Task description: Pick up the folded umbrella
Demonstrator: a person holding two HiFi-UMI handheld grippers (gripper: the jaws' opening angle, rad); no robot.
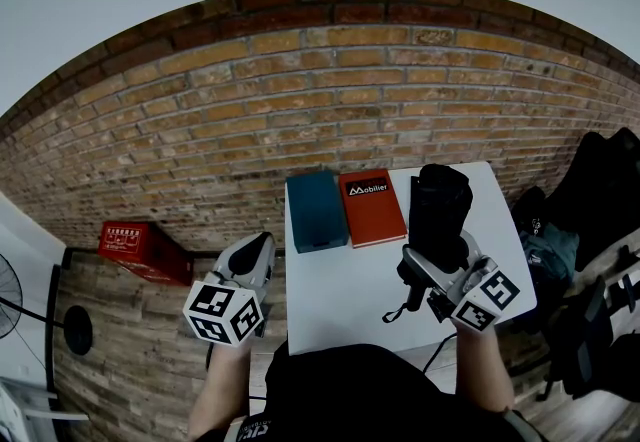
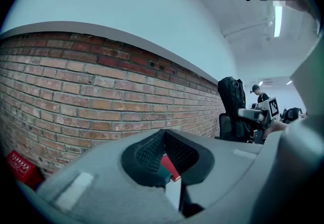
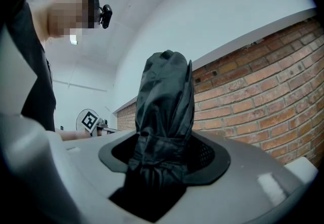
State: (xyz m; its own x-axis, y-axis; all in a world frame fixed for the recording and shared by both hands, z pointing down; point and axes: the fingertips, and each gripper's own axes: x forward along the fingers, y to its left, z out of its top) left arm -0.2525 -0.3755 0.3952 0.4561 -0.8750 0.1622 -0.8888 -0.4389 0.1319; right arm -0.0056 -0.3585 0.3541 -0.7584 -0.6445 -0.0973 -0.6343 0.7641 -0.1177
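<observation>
Right gripper (image 1: 428, 268) clamps folded umbrella (image 1: 441, 202).

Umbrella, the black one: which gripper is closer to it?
Right. The right gripper is clamped on the folded umbrella, holding it upright over the table; the left gripper is beside the table's left edge, apart from it.

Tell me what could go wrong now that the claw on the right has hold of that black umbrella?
The right gripper clamps the folded umbrella near one end, so the long free part could lever it loose, or the slick fabric could slip. A thin black loop dangles below the grip and might drag or snag on the table.
</observation>
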